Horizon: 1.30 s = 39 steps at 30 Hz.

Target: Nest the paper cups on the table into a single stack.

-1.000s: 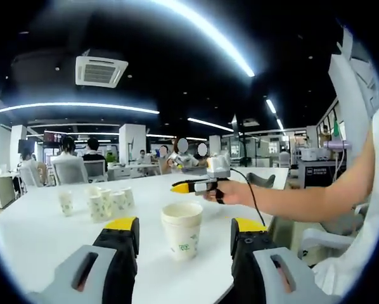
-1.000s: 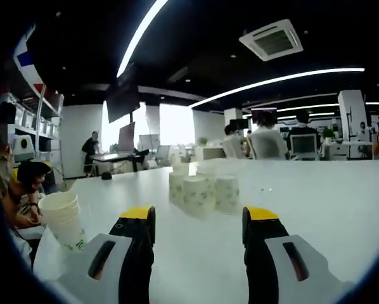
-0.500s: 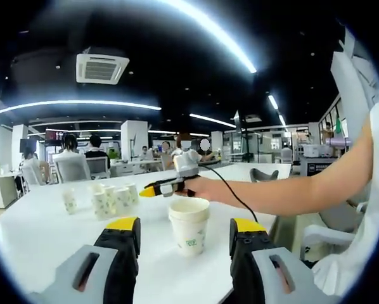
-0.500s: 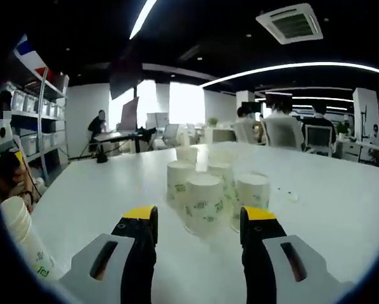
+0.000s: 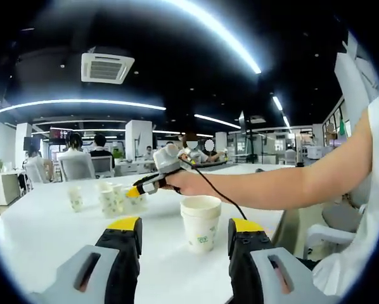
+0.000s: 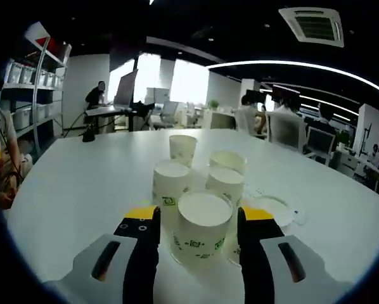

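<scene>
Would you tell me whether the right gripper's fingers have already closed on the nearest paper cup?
No, the right gripper is open, its fingers flanking the nearest paper cup with gaps showing.

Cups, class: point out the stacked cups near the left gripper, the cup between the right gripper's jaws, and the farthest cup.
stacked cups (image 5: 201, 229), left gripper view, side wall
nearest cup (image 6: 202, 233), right gripper view, side wall
farthest cup (image 6: 182, 149), right gripper view, side wall

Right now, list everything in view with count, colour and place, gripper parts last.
Loose paper cups: five, white with green print, clustered mid-table; the nearest sits between the right gripper's jaws.
Stacked cups: one short stack, white with green print, near table edge ahead of the left gripper.
Table: one, white, under everything.
Office chairs: several, pale, beyond the table.
Left gripper: black jaws, yellow tips, open.
Right gripper: same colours, open around the nearest cup.
</scene>
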### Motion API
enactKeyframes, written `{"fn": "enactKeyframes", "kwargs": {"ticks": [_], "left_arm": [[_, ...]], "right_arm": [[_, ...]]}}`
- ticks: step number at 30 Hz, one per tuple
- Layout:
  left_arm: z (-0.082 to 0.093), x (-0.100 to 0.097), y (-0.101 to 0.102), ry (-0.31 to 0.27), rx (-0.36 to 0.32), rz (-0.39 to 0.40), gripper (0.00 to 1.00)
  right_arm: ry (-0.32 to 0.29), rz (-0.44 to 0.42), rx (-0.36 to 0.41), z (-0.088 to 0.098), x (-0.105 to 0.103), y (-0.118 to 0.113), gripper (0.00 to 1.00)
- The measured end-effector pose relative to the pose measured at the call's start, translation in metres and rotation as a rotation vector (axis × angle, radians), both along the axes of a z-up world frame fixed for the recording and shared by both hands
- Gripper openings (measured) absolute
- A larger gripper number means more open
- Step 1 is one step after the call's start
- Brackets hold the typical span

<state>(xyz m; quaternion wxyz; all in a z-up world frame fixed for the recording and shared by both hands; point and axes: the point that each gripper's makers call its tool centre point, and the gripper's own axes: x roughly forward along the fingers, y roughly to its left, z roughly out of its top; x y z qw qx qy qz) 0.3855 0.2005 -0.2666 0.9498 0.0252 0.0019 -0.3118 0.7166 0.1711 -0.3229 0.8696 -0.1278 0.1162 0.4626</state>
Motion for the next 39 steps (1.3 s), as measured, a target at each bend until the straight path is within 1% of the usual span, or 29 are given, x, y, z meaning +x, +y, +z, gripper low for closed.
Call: {"fn": "enactKeyframes", "kwargs": {"ticks": [3, 4, 9, 11, 15, 17, 19, 21, 24, 26, 28, 30, 32, 33, 34, 35, 36, 37, 38, 39], "left_arm": [[0.001, 0.001, 0.003, -0.002, -0.001, 0.004, 0.58], [0.001, 0.002, 0.004, -0.001, -0.002, 0.005, 0.58], [-0.001, 0.003, 0.008, 0.002, -0.006, 0.012, 0.57], [-0.003, 0.004, 0.007, 0.004, -0.007, 0.012, 0.57], [-0.006, 0.006, 0.007, 0.012, -0.008, 0.01, 0.57], [-0.006, 0.007, 0.006, 0.014, -0.012, 0.008, 0.57], [-0.007, 0.008, 0.007, 0.013, -0.017, 0.008, 0.57], [-0.009, 0.01, 0.011, 0.019, -0.031, 0.009, 0.57], [-0.01, 0.012, 0.014, 0.027, -0.045, 0.001, 0.57], [-0.008, 0.018, 0.019, 0.026, -0.046, -0.006, 0.57], [-0.002, 0.03, 0.027, 0.021, -0.059, -0.016, 0.57], [0.012, 0.043, 0.029, 0.008, -0.103, -0.054, 0.57], [0.023, 0.06, 0.03, 0.015, -0.135, -0.091, 0.58], [0.034, 0.072, 0.028, -0.014, -0.152, -0.128, 0.58], [0.04, 0.079, 0.025, -0.021, -0.176, -0.16, 0.59], [0.04, 0.089, 0.022, 0.008, -0.191, -0.181, 0.61], [0.042, 0.098, 0.018, 0.004, -0.185, -0.206, 0.63], [0.043, 0.104, 0.015, 0.001, -0.183, -0.218, 0.65], [0.042, 0.113, 0.011, 0.009, -0.176, -0.224, 0.66], [0.041, 0.119, 0.004, 0.006, -0.152, -0.248, 0.67]], "right_arm": [[0.009, -0.005, 0.004, -0.002, 0.002, 0.003, 0.5], [0.013, -0.012, 0.005, -0.001, 0.007, 0.004, 0.49], [0.024, -0.025, -0.008, -0.008, 0.015, -0.001, 0.46], [0.022, -0.028, 0.002, -0.007, 0.015, -0.003, 0.41], [0.025, -0.023, 0.028, -0.004, 0.006, -0.007, 0.41], [0.021, -0.021, 0.037, -0.001, 0.004, -0.009, 0.41], [0.023, 0.001, 0.081, 0.006, -0.007, -0.013, 0.41], [0.019, 0.021, 0.122, 0.014, -0.026, -0.018, 0.41], [0.008, 0.076, 0.164, 0.027, -0.044, -0.026, 0.4], [0.0, 0.129, 0.221, 0.042, -0.065, -0.032, 0.4], [-0.005, 0.163, 0.261, 0.053, -0.079, -0.038, 0.4], [-0.015, 0.221, 0.307, 0.067, -0.097, -0.042, 0.4], [-0.03, 0.253, 0.326, 0.079, -0.111, -0.047, 0.4], [-0.042, 0.273, 0.333, 0.084, -0.117, -0.049, 0.4], [-0.047, 0.301, 0.345, 0.091, -0.125, -0.049, 0.4], [-0.047, 0.325, 0.355, 0.097, -0.132, -0.05, 0.4], [-0.058, 0.34, 0.359, 0.104, -0.142, -0.05, 0.4], [-0.064, 0.35, 0.363, 0.108, -0.146, -0.051, 0.4], [-0.074, 0.372, 0.378, 0.117, -0.153, -0.052, 0.4], [-0.073, 0.387, 0.397, 0.124, -0.158, -0.054, 0.4]]}}
